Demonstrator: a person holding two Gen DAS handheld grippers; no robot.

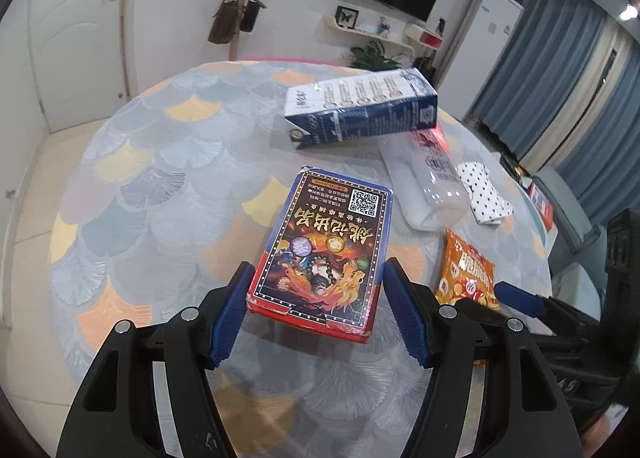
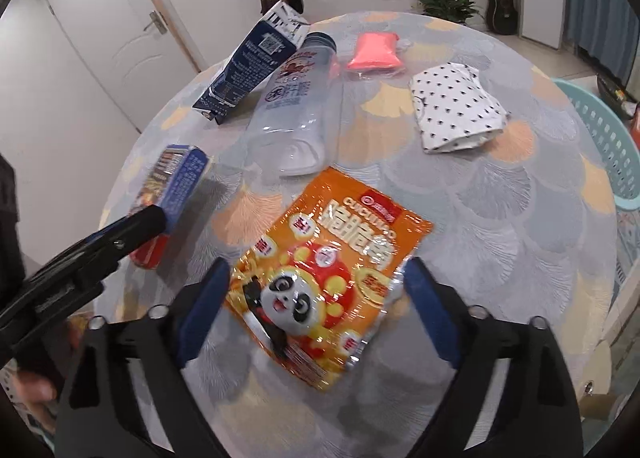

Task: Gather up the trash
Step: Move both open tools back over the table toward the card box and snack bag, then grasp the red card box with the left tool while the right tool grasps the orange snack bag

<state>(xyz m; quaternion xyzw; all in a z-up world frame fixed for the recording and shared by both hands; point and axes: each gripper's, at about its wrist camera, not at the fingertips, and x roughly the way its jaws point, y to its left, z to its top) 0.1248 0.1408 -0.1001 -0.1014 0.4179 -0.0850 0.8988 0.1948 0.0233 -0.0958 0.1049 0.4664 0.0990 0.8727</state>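
In the left wrist view my left gripper (image 1: 316, 290) is open, its blue pads on either side of the near end of a red and blue card box (image 1: 324, 250) that lies flat on the round table (image 1: 160, 186). In the right wrist view my right gripper (image 2: 316, 286) is open around the near part of an orange panda snack bag (image 2: 324, 270) lying flat. The card box (image 2: 172, 186) shows at the left there, with the left gripper's finger against it. The snack bag (image 1: 466, 270) also shows in the left wrist view.
On the table lie a blue milk carton (image 1: 360, 110), a clear plastic bottle (image 2: 296, 102), a pink packet (image 2: 374, 52) and a white polka-dot pouch (image 2: 456, 106). A teal laundry basket (image 2: 600, 130) stands off the table's right edge. A door is at the left.
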